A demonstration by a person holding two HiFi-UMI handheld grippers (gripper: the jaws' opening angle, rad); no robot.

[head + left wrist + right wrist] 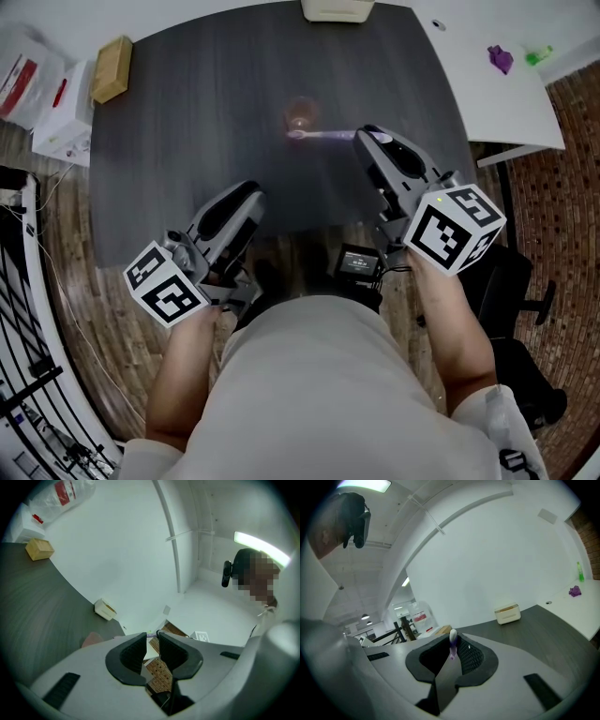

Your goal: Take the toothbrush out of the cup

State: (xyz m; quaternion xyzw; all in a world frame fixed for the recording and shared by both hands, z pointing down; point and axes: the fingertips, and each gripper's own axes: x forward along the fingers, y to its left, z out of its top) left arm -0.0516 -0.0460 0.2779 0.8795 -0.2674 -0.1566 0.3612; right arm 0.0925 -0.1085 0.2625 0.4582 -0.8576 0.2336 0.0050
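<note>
Clamping right gripper [452, 649] jaws on toothbrush [453, 639], cup [302, 114] beside it in head view; left gripper [153, 641] jaws ajar, empty.

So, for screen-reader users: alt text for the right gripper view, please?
The right gripper holds a white-and-purple toothbrush between shut jaws. Beyond it lies a dark table with a beige box near the white wall.

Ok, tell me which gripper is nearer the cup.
Right. The right gripper, shut on the toothbrush, is just beside the cup. The left gripper is at the near edge of the table, well short of the cup.
</note>
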